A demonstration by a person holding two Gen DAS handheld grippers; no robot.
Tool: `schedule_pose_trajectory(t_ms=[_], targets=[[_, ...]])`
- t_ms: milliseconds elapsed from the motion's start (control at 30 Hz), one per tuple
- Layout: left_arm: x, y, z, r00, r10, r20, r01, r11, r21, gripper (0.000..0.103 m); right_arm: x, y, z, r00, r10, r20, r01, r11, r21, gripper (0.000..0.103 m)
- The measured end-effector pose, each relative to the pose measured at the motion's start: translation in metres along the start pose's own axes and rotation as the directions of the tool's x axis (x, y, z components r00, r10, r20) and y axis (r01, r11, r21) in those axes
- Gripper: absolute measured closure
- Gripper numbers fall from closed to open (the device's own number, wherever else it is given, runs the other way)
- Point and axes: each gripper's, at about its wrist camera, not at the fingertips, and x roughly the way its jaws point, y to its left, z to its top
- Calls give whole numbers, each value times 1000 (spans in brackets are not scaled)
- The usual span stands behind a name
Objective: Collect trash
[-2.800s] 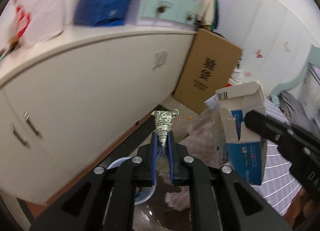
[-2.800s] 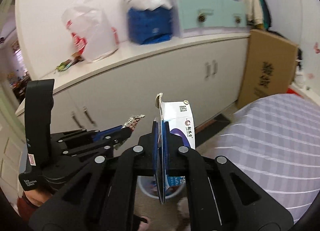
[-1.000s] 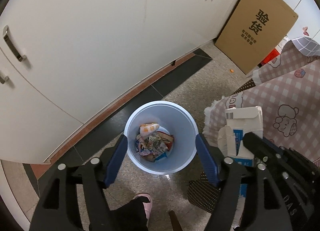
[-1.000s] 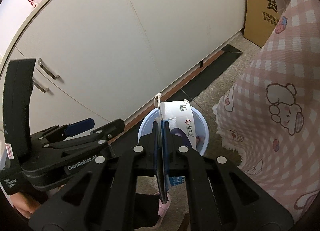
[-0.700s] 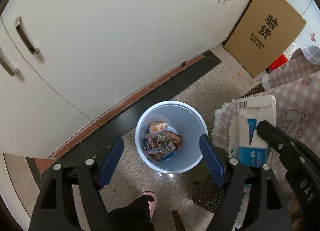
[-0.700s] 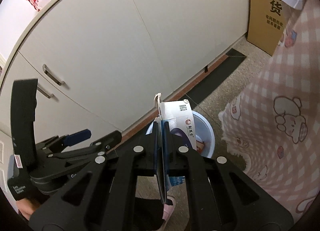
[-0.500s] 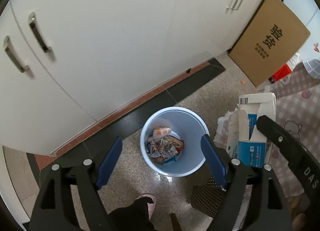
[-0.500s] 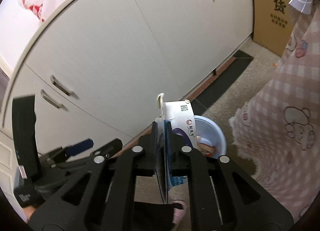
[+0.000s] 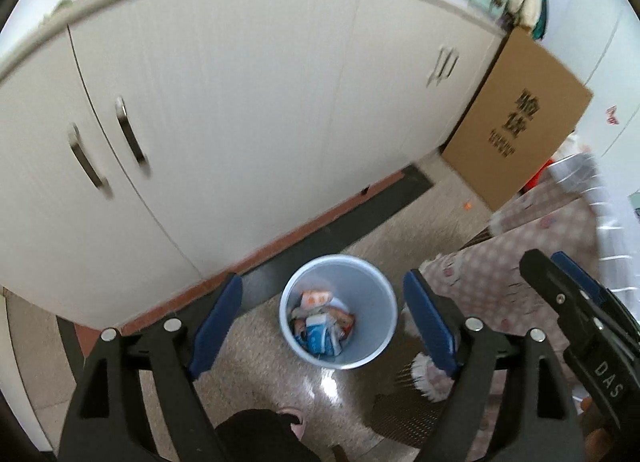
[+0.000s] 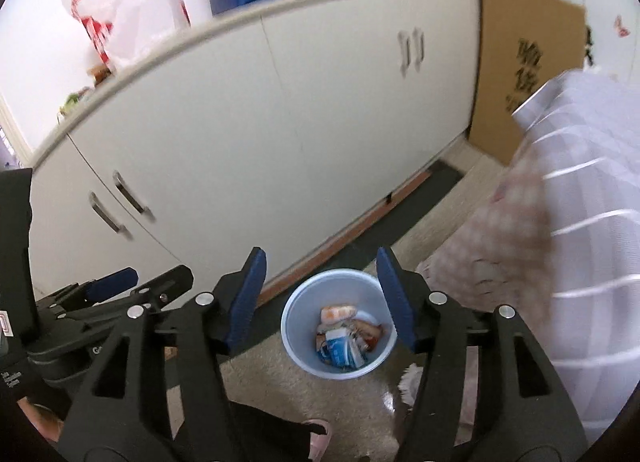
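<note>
We have two fisheye views, each from a camera on a hand-held gripper, looking forward along its fingers and steeply down at the floor. In the left wrist view the left gripper [image 9: 322, 324] frames a pale blue bin [image 9: 374, 346] well below it, and the right gripper [image 9: 560, 282] enters at the right edge. In the right wrist view the right gripper frames the same bin [image 10: 298, 338], and the left gripper [image 10: 132, 282] shows at lower left. Both views share the bin, the white cabinet [image 9: 240, 102] behind it and the cardboard box [image 9: 516, 122] leaning at its far end.
</note>
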Motion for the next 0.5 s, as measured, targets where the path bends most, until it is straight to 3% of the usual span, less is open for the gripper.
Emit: schedule_pose_trajectory(t_ms=[200, 300, 500], targets=[[-78, -31, -1, 989, -60, 134, 51, 996, 68, 18, -90, -1, 2, 990, -30, 135, 33, 999, -15, 34], [-119, -53, -6, 974, -97, 203, 71, 989, 129, 15, -138, -5, -1, 981, -32, 192, 33, 999, 1, 28], [-195, -91, -26, 932, -165, 323, 89, 967, 237, 14, -223, -19, -17, 946, -129, 298, 123, 992, 40, 16]])
